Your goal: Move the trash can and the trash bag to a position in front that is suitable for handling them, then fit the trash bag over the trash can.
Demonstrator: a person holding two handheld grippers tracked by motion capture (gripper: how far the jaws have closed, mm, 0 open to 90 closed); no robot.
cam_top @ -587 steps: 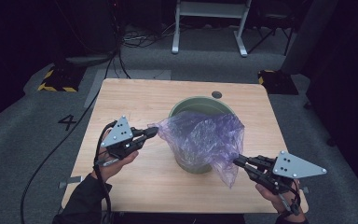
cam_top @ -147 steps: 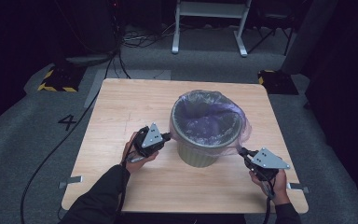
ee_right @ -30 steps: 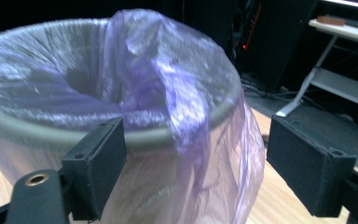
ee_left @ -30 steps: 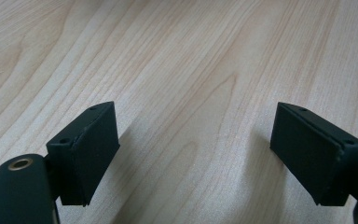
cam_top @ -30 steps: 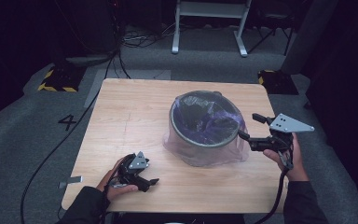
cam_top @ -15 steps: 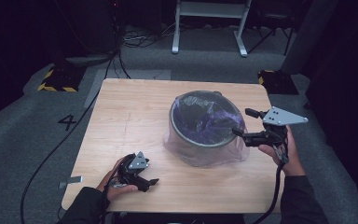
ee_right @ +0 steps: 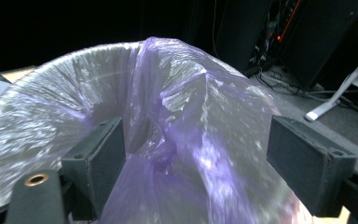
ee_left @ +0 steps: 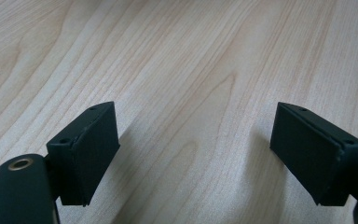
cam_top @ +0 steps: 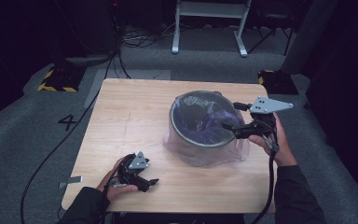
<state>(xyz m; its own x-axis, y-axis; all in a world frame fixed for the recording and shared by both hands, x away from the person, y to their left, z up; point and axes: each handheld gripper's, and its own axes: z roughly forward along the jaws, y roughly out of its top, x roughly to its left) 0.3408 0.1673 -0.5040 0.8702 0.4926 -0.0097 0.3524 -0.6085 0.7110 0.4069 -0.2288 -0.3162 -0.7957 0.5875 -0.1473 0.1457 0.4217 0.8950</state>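
A grey round bin (cam_top: 186, 135) stands right of the middle of the wooden table (cam_top: 130, 112). It is lined with a translucent purple bag (cam_top: 205, 119) whose skirt hangs down over the outside wall. My right gripper (cam_top: 230, 115) is at the bin's right rim, open, jaws pointing in over the opening. In the right gripper view the crumpled bag (ee_right: 186, 121) lies just beyond and between the wide-apart jaws of the right gripper (ee_right: 196, 158). My left gripper (cam_top: 150, 175) rests low near the front left edge, open. The left gripper (ee_left: 209, 154) has bare wood (ee_left: 191, 70) between its jaws.
Around the table is grey carpet, with a white metal stand (cam_top: 209, 28) behind it and cables (cam_top: 135, 39) on the floor. A black cable (cam_top: 56, 144) trails off the left side. Bare wood lies left of and behind the bin.
My right gripper has moved left and slightly down, from beside the bin to over its right rim. The left gripper has stayed still on the table.
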